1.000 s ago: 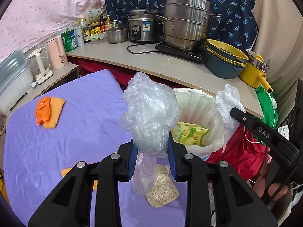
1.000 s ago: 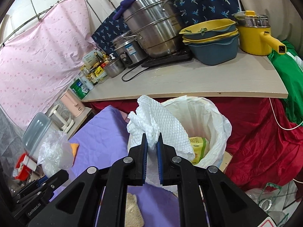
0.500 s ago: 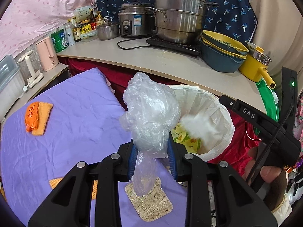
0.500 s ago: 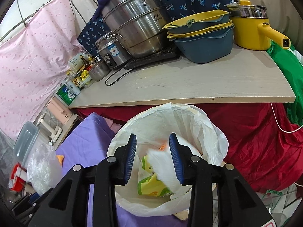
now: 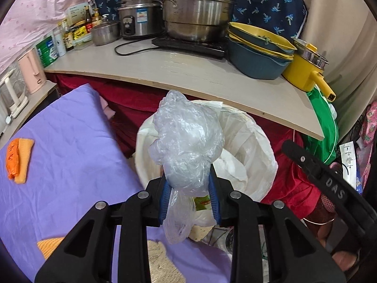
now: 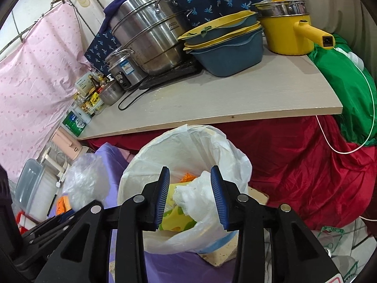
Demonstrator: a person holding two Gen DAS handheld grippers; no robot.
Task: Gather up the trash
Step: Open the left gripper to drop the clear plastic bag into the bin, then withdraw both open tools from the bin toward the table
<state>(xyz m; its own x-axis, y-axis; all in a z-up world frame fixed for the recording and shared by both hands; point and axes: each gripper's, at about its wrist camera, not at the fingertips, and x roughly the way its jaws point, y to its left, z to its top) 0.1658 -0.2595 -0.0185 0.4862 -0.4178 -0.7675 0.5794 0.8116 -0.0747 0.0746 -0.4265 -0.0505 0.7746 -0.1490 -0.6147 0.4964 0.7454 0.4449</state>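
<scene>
My left gripper (image 5: 189,198) is shut on a crumpled clear plastic bag (image 5: 187,146), held right over the mouth of the white-lined trash bin (image 5: 249,141). The same plastic bag (image 6: 86,179) shows at the left in the right wrist view. My right gripper (image 6: 190,193) stands open above the trash bin (image 6: 146,179) with nothing between its blue pads. A white paper towel (image 6: 200,200) lies inside the bin on a yellow-green wrapper (image 6: 176,221). The right gripper's black body (image 5: 329,188) shows at the right of the left wrist view.
A purple-covered table (image 5: 66,155) lies left of the bin with an orange packet (image 5: 14,158) on a yellow cloth. A wooden counter (image 5: 188,70) behind carries steel pots (image 5: 198,9), blue-yellow basins (image 5: 256,54) and a yellow pot (image 5: 304,70). Red cloth (image 6: 306,169) hangs below it.
The right gripper opened and the paper towel dropped into the bin. The left gripper carried the plastic bag rightward from above the purple table to over the bin.
</scene>
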